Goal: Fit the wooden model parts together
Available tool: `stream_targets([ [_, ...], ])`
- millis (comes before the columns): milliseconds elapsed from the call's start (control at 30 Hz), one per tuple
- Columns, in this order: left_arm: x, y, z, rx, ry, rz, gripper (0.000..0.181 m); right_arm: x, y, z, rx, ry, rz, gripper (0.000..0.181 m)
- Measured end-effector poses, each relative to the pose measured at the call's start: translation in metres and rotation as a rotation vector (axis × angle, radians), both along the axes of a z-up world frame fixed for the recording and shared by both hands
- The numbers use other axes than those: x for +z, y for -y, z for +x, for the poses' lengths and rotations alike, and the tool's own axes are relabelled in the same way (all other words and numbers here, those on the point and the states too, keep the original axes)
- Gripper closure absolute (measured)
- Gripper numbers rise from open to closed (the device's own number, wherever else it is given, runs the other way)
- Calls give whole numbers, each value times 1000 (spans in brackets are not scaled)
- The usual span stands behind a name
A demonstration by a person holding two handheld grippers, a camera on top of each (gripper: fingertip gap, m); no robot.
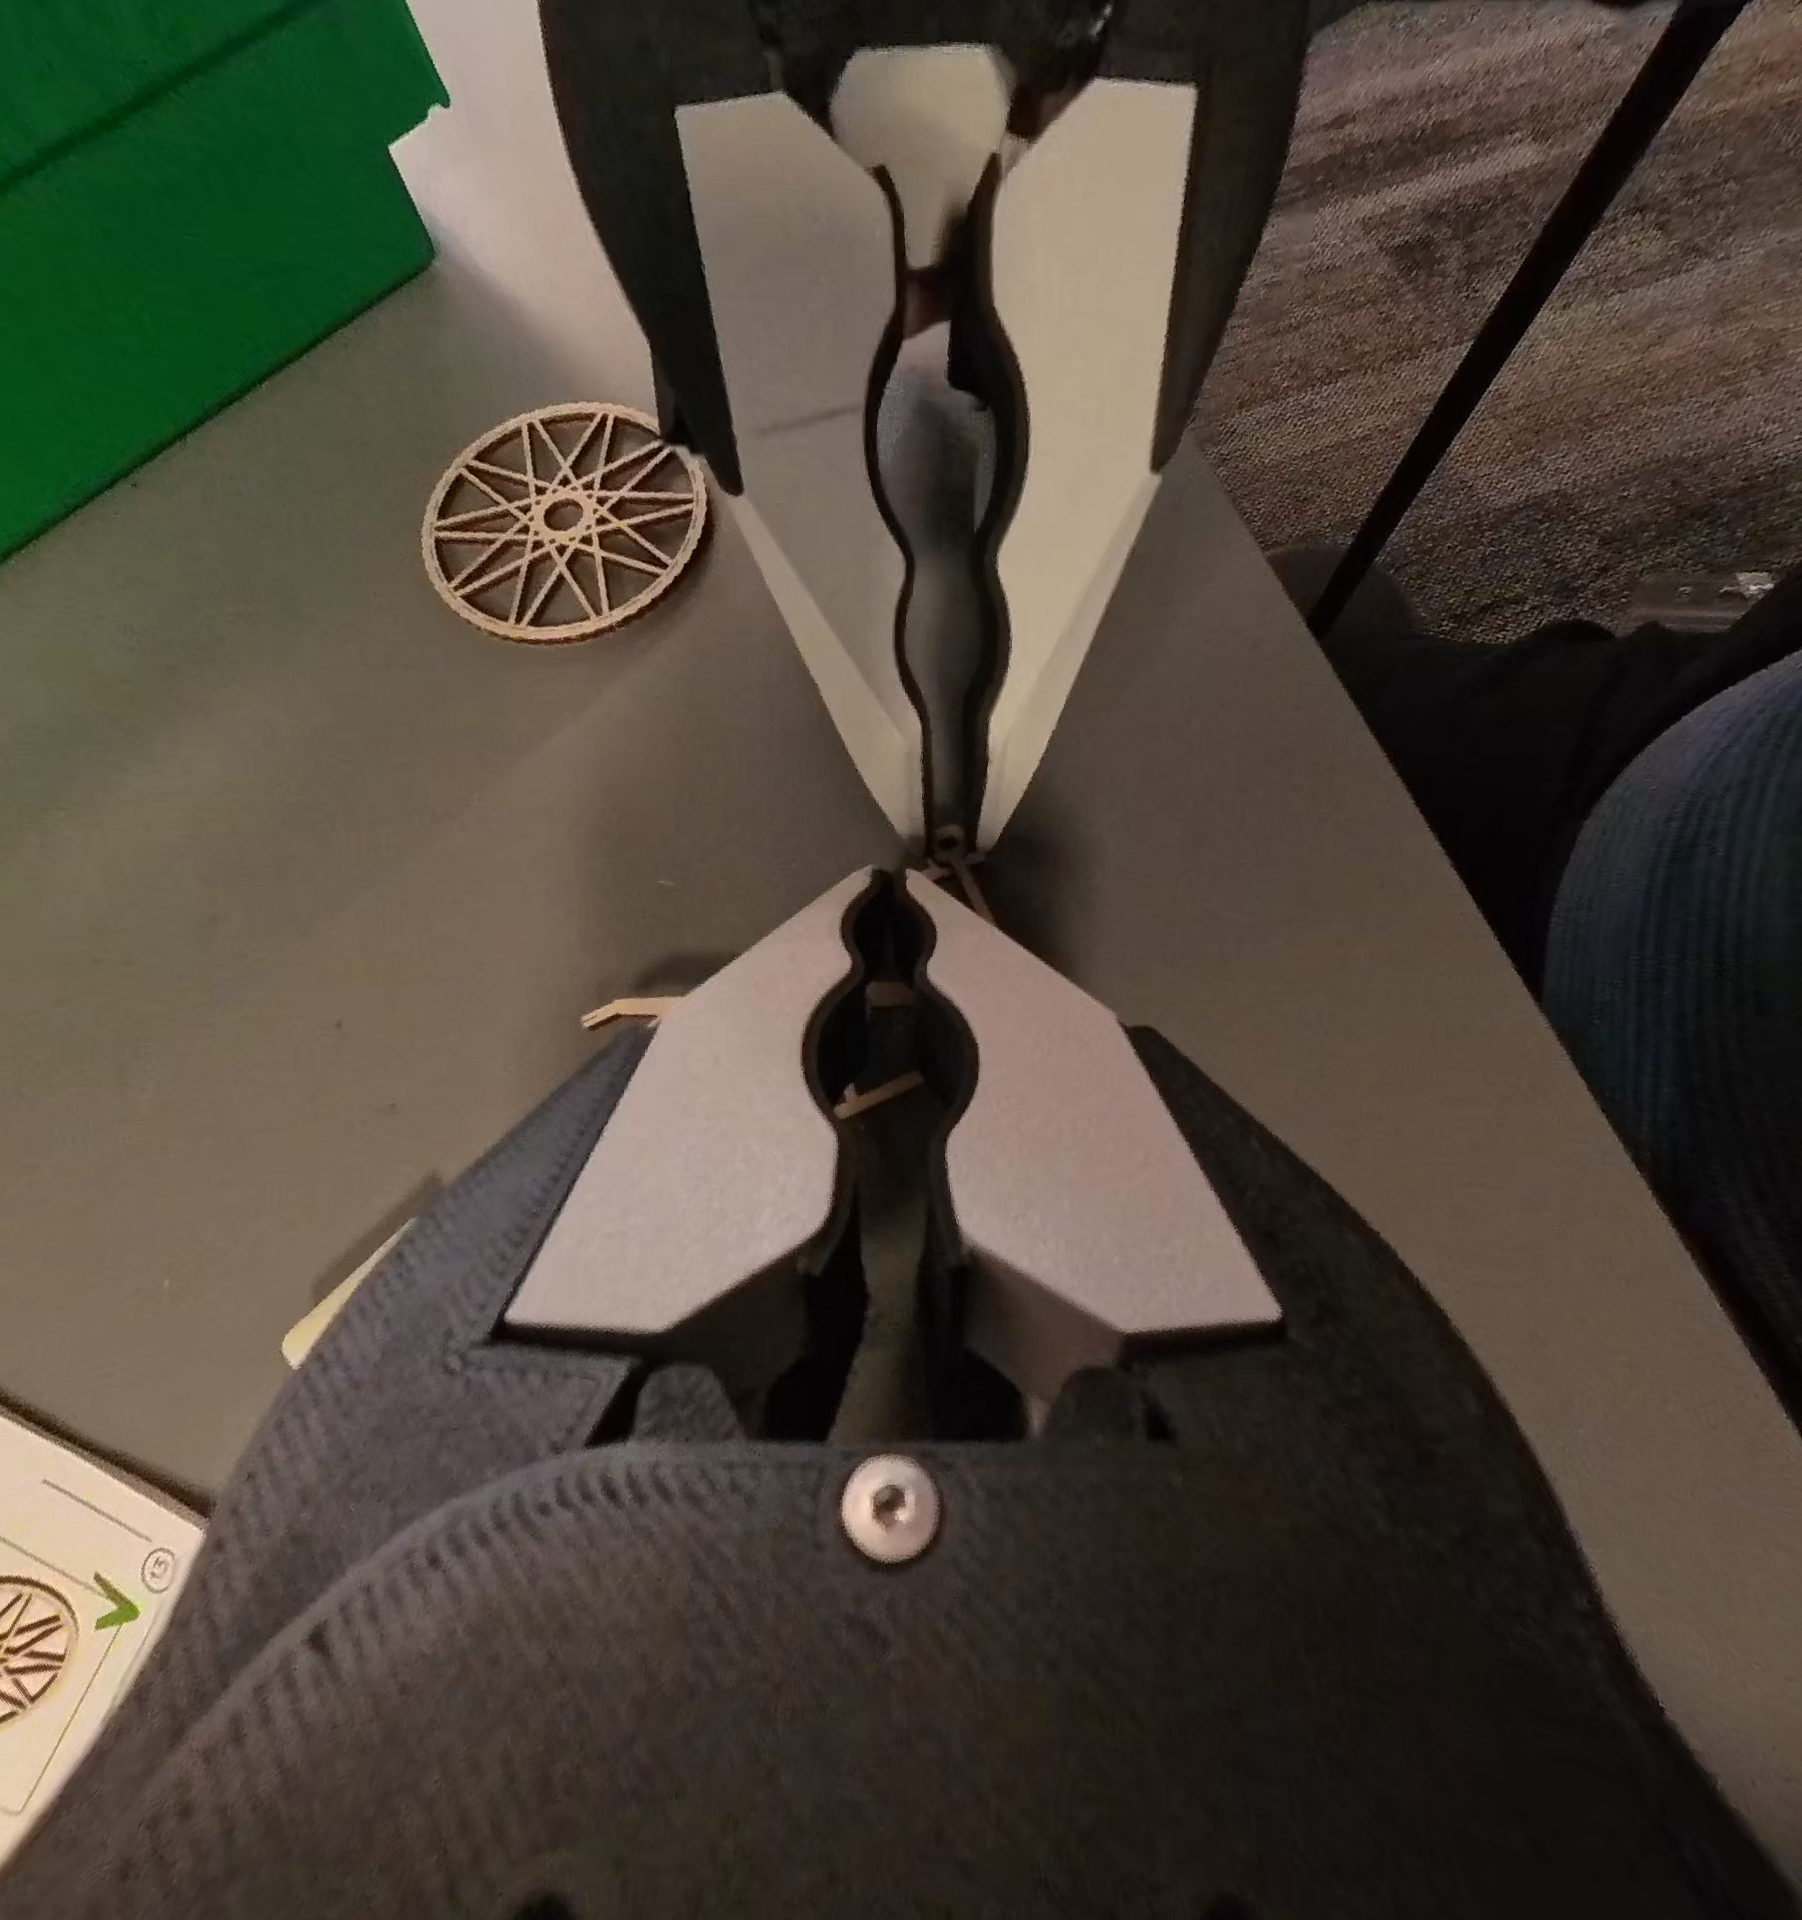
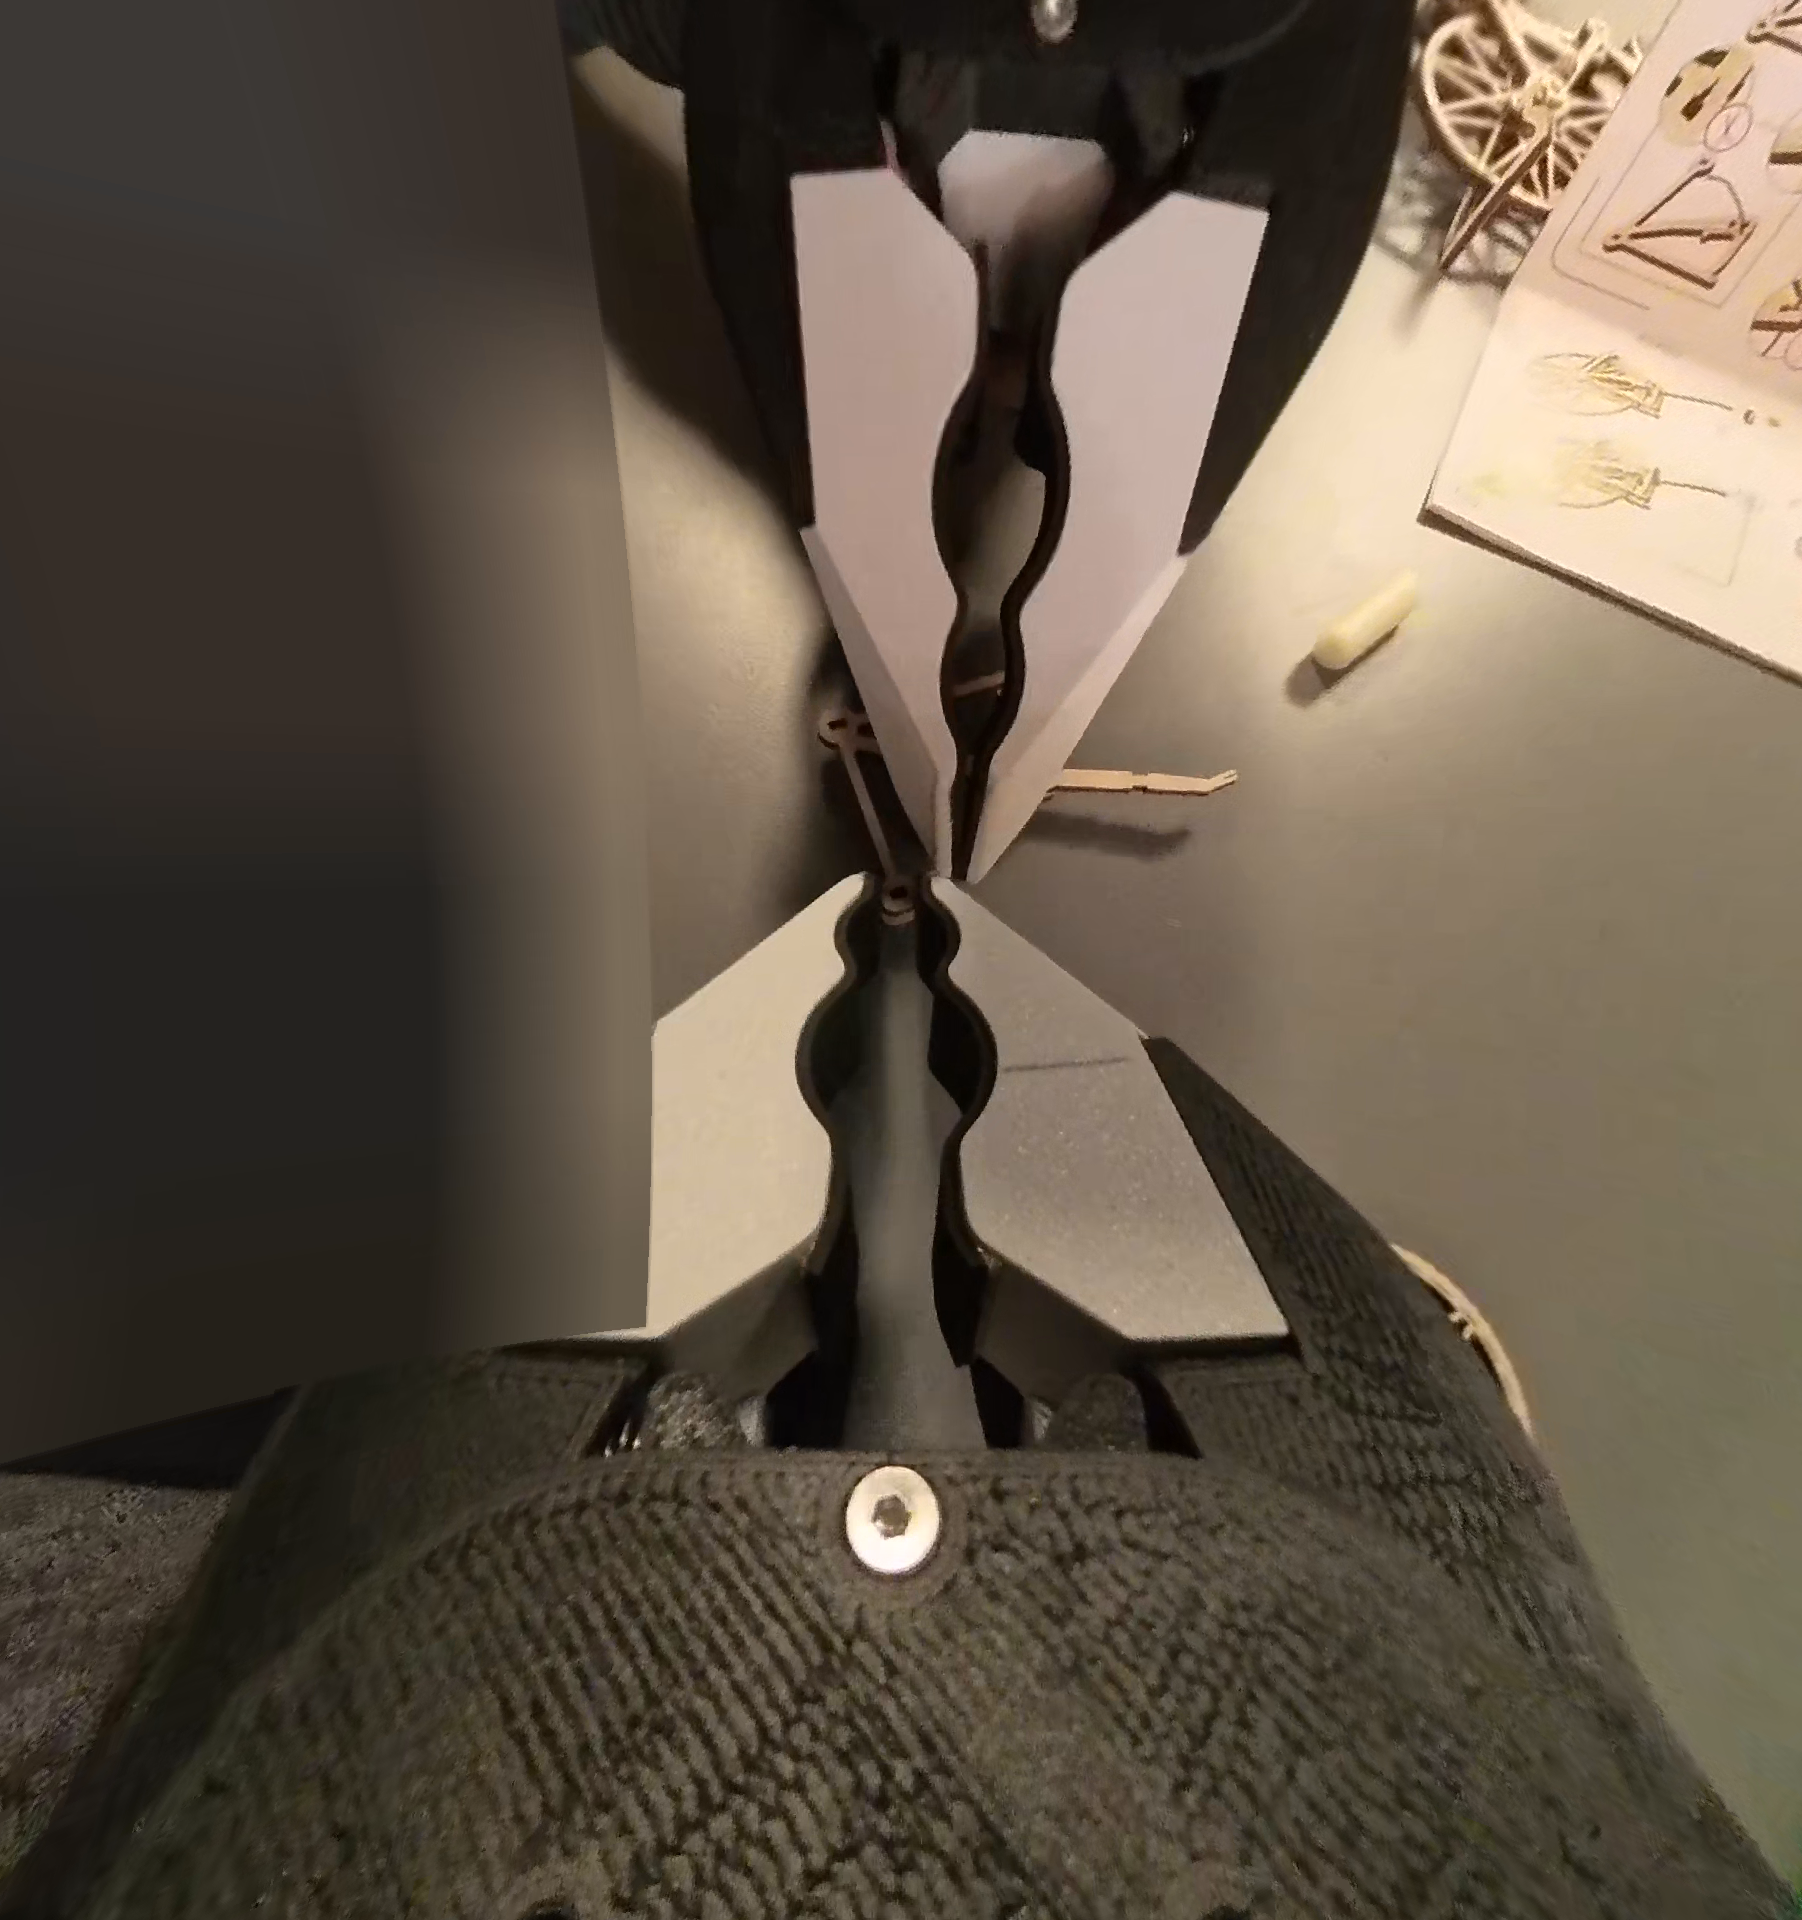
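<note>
Tip-to-tip joining of thin wooden parts above the grey table [image 1: 253,935].

Left tool [image 1: 897,873] clamped on a slim frame piece [image 2: 861,769]; right tool [image 2: 902,883] clamped on a small connector [image 1: 951,844]. Keep aligned, press gently; spoked wheel [image 1: 564,525] lying at 10 o'clock.

You're at a hobby desk: grey table [image 1: 253,831], carpet [image 1: 1499,260], instruction sheet [image 2: 1655,416], green box [image 1: 149,260].

The grey tabletop [image 1: 253,883] carries a green box [image 1: 128,260] at its far left, with a spoked wooden wheel [image 1: 564,525] just beside it. An instruction sheet [image 2: 1645,436] lies near a small pale peg [image 2: 1364,632], a thin wooden strip [image 2: 1146,779] and a built wooden model [image 2: 1499,94].
</note>
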State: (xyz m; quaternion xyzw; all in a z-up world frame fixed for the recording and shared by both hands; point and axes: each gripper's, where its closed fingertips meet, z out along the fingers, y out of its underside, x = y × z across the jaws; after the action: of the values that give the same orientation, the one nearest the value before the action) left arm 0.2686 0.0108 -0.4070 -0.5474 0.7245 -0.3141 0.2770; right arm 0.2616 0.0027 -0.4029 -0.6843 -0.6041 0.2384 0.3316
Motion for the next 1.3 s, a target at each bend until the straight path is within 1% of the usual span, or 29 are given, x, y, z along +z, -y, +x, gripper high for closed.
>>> stream_targets([
  [33, 0, 0, 0, 5, 0, -10, 181, 0, 0, 0, -1, 11, -1, 177],
  [100, 4, -4, 2, 52, 14, -25, 181, -1, 0, -1, 0, 26, -1, 177],
  [133, 7, -5, 1, 64, 24, -30, 176, -1, 0, -1, -1, 29, -5, 177],
  [167, 12, -2, 0, 62, 42, -43, 173, -1, 0, -1, -3, 29, -8, 177],
  [233, 20, 7, -3, 51, 60, -60, 173, -1, 0, -1, -10, 21, -11, 177],
  [333, 7, 14, -10, 64, -7, -3, 173, -1, 0, -1, -18, 6, -7, 177],
  [400, -1, 14, -11, 83, -31, 38, 179, -1, 0, -1, -26, -3, -18, 177],
  [433, 0, 14, -11, 91, -29, 47, 179, -1, 0, -1, -28, -1, -19, 177],
  [733, -2, 13, -11, 100, -88, -4, 180, -2, 0, -1, -37, 19, -24, 176],
  [933, -3, 14, -11, 100, -154, -81, 181, -2, -1, -1, -32, 16, -61, 176],
  [1133, -3, 14, -11, 108, -188, -93, 181, -3, -1, -2, -45, -11, -80, 176],
  [1300, -3, 14, -11, 119, -175, -81, 181, -2, -1, -2, -66, -17, -73, 176],
])
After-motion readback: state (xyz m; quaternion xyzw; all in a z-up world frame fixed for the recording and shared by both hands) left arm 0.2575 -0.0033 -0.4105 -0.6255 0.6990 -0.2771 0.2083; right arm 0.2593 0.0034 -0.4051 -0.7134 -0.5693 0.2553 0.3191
